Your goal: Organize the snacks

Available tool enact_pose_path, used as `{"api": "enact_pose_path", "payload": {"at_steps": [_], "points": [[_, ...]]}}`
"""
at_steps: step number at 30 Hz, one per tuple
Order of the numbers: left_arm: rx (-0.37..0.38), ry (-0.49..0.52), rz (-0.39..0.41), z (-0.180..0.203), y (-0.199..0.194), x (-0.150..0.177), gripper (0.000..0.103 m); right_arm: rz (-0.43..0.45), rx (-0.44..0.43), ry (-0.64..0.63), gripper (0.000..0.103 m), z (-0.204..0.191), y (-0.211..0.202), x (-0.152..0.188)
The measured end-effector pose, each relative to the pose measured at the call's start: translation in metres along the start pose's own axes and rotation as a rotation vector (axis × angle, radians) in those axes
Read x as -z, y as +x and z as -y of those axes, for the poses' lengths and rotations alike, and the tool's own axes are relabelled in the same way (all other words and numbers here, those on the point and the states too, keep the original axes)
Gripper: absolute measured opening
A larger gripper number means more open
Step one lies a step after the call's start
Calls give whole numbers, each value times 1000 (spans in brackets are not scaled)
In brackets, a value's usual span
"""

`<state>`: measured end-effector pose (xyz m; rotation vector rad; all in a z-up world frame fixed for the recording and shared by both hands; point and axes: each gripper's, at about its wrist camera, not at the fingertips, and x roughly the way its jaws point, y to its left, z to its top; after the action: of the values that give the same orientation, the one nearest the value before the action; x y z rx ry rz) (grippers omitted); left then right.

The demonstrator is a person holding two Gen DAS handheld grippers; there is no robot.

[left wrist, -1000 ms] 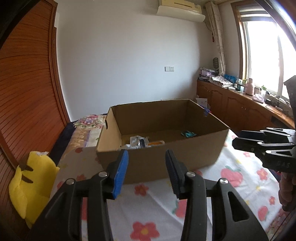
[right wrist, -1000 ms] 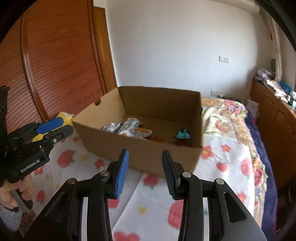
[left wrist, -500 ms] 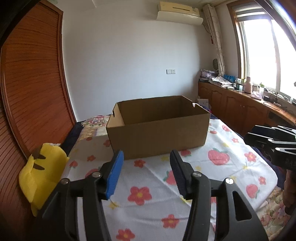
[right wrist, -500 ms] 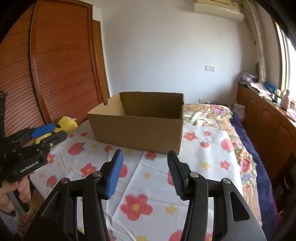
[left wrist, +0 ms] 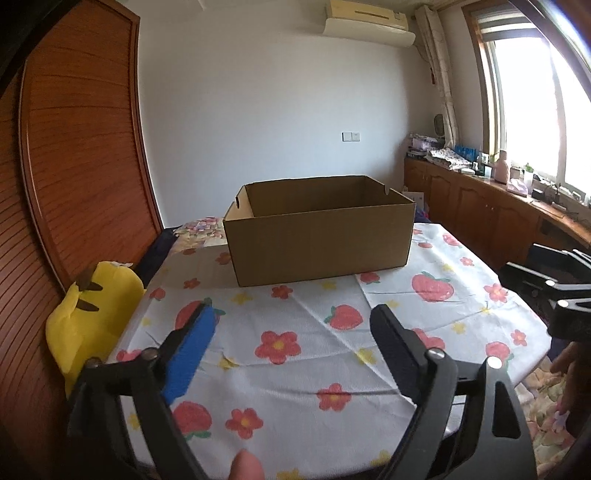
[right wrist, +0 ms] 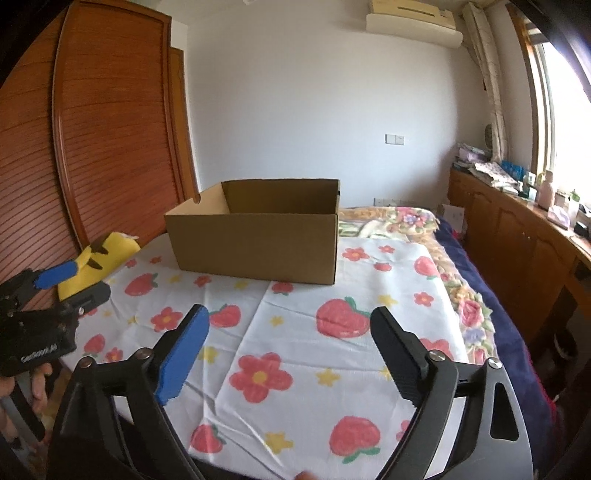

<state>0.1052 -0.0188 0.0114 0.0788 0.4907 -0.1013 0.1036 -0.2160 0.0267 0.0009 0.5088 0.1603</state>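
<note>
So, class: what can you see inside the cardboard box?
Only the box's bare inner walls near the rim show. Its floor and any contents are hidden behind the near wall in both views.

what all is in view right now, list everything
cardboard box: one, brown, open top, on the far part of the tablecloth; contents not visible
tablecloth: one, white with red strawberries and flowers, over the table
plush toy: one, yellow with dark marks, at the table's left edge
air conditioner: one, cream, high on the white wall
wall switch: one, white, on the wall
cabinets: brown wood row under the window, cluttered top
floral bedding: one, multicoloured, beyond the table
left tool: one, black with a blue pad, jaws opening, nothing between them
right tool: one, same colours, jaws opening, nothing between them
</note>
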Motion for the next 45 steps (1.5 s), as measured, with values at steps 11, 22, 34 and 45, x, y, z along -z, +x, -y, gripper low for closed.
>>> {"api": "enact_pose_path", "payload": {"at_steps": [11,22,34,45], "points": [[-17,-11,40,2,-11,2,98,1,29,4,101,-1,0,8],[-9,-15,45,2,-11,4,98,-1,34,12,101,1,4,11],[-7,-21,37,0,-8,5,98,12,46,28,101,4,6,12],[-14,-17,50,1,-11,5,98,17,51,21,102,3,3,11]]}}
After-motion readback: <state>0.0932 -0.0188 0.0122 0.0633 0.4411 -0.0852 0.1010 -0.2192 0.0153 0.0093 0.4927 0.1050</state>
